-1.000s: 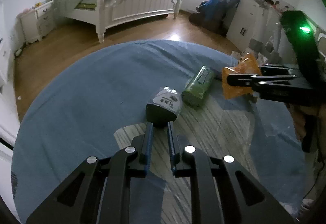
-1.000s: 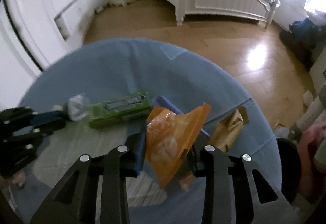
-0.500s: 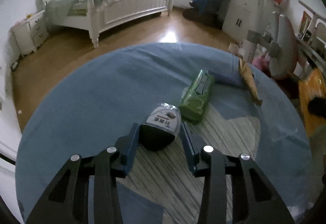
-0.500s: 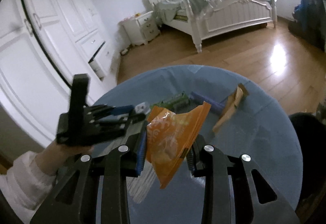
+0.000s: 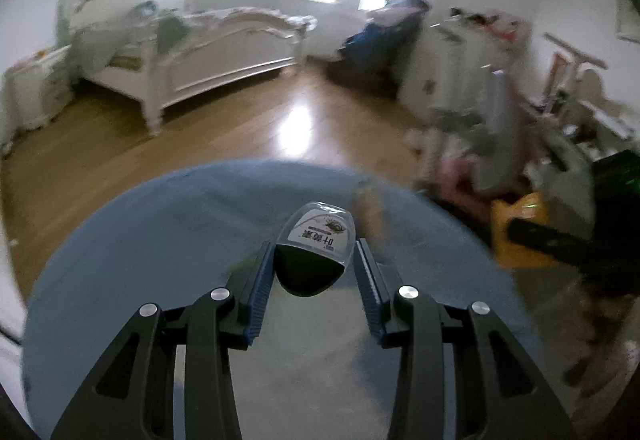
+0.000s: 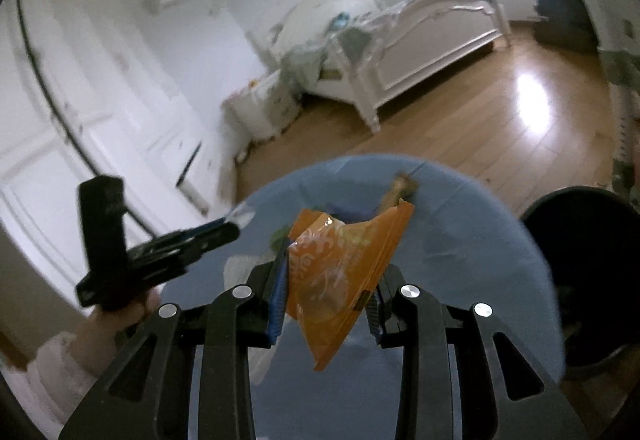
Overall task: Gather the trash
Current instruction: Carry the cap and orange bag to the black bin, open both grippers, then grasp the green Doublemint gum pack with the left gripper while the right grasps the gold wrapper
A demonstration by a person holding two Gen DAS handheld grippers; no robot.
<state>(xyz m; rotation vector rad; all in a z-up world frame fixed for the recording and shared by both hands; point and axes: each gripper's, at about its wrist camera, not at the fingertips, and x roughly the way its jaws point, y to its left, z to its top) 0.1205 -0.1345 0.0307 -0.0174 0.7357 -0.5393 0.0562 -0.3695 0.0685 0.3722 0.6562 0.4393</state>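
A small clear bottle (image 5: 320, 232) with dark liquid and a white label sits between the blue pads of my left gripper (image 5: 313, 244), held above the round blue table (image 5: 160, 240). My right gripper (image 6: 335, 268) is shut on an orange snack bag (image 6: 344, 240), which hangs crumpled over the table (image 6: 460, 240). In the right wrist view the left gripper (image 6: 228, 228) shows at the left, in a hand with a white sleeve. The left wrist view catches the orange bag (image 5: 516, 211) at its blurred right edge.
A brown wrapper (image 6: 400, 187) lies at the table's far edge, with a green packet (image 6: 280, 236) and a dark blue item (image 6: 340, 209) half hidden behind the bag. A black bin (image 6: 592, 280) stands right of the table. Beyond are wooden floor and a white bed (image 5: 224, 51).
My left gripper widened around the bottle, closed on it and lifted it off the table. My right gripper rose and swung with the orange bag, bringing the black bin into view.
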